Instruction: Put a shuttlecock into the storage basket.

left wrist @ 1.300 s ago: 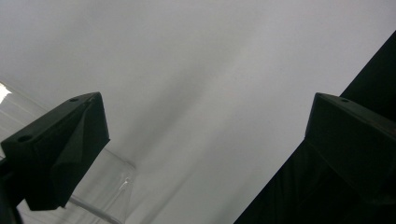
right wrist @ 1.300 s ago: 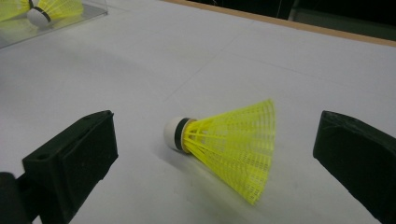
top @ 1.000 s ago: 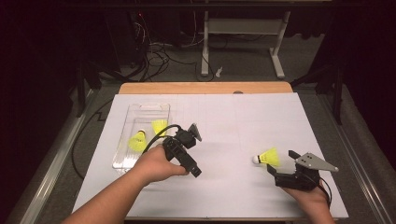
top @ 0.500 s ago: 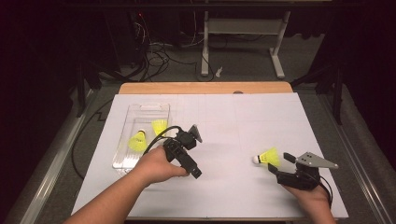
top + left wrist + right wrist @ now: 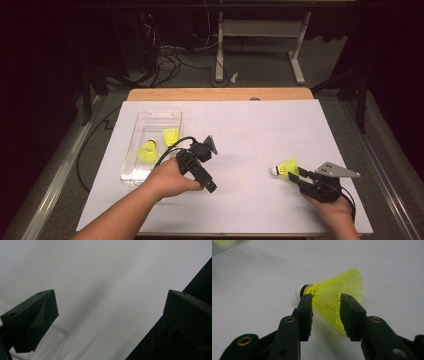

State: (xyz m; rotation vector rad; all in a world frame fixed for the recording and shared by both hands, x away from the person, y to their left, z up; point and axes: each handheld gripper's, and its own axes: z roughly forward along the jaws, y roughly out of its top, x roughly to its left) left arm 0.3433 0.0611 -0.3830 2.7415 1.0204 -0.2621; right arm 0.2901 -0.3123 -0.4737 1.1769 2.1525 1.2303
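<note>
Shuttlecocks, two yellow mesh ones [image 5: 148,151], lie in the clear plastic tray [image 5: 131,170]; right gripper [image 5: 325,305] has just been closing, its jaws now narrow around the third yellow shuttlecock's skirt [image 5: 337,293], not yet lifted; left gripper [image 5: 110,315] gapes wide, empty.

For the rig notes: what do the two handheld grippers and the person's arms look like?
Both the left gripper and the right gripper are black with blocky jaws. The right carries a grey three-cornered plate and brass-coloured pivot rivets; the left trails a black cable. Forearms are bare, no sleeves.

Your item: one yellow mesh-skirted shuttlecock [image 5: 332,300], white cork tip, lying on its side on the white table sheet [image 5: 260,135], right-hand area.
</note>
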